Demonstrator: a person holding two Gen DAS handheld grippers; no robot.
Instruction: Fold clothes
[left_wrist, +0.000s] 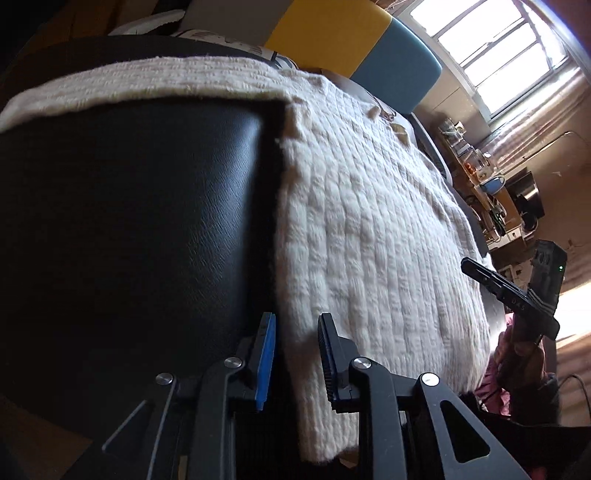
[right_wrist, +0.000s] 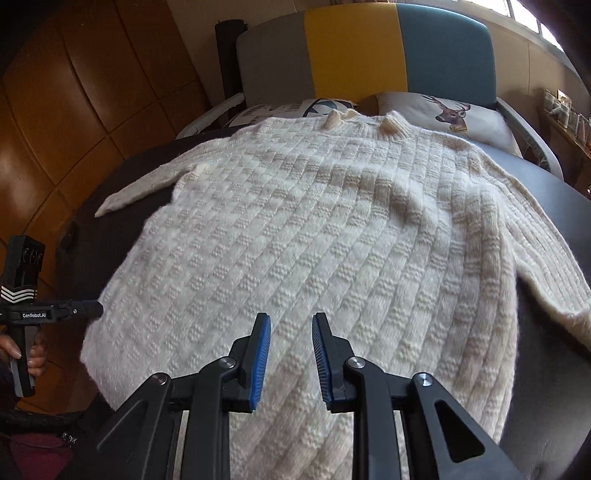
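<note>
A cream knitted sweater (right_wrist: 314, 229) lies spread flat on a black leather surface (right_wrist: 554, 199), collar at the far end, one sleeve out to the left (right_wrist: 144, 190) and one down the right side (right_wrist: 546, 266). My right gripper (right_wrist: 291, 325) is open and empty just above the sweater's near hem. In the left wrist view the sweater (left_wrist: 369, 229) fills the right half, beside the black surface (left_wrist: 129, 221). My left gripper (left_wrist: 295, 325) is open, its jaws astride the sweater's left side edge near the hem. The right gripper also shows in that view (left_wrist: 517, 295).
A grey, yellow and blue headboard (right_wrist: 354, 51) stands behind the surface, with a deer-print pillow (right_wrist: 450, 114) and a patterned pillow (right_wrist: 295, 107). Wooden panelling (right_wrist: 92, 92) is on the left. A cluttered shelf with a blue mug (left_wrist: 493, 182) and a bright window (left_wrist: 498, 48) are to the right.
</note>
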